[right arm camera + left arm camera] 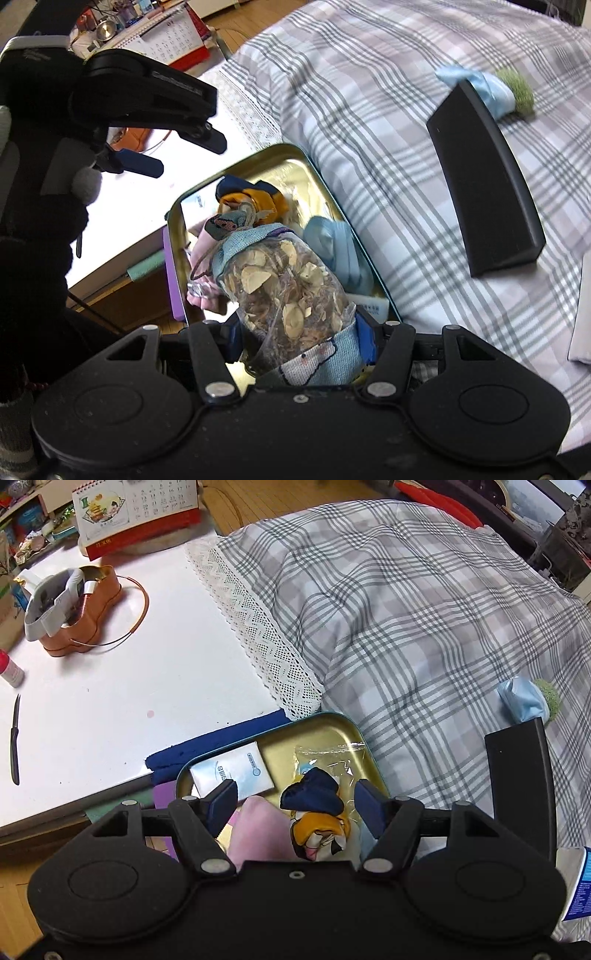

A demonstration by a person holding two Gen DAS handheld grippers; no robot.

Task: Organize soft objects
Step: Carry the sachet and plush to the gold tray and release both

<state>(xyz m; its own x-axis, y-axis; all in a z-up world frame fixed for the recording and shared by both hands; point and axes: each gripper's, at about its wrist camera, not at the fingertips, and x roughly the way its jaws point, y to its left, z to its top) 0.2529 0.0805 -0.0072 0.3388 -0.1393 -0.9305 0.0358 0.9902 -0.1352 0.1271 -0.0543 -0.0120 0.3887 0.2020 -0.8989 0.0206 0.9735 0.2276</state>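
Clamping the sachet pouch [291,291] over the gold tin [325,195], the right gripper [295,332] looks set to lower and release it, while the left gripper [295,801] hangs open, empty, above the orange scrunchie [321,823].

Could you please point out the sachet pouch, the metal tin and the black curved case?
sachet pouch [284,291], right wrist view, clear middle.
metal tin [314,725], left wrist view, far wall.
black curved case [484,177], right wrist view, top face.
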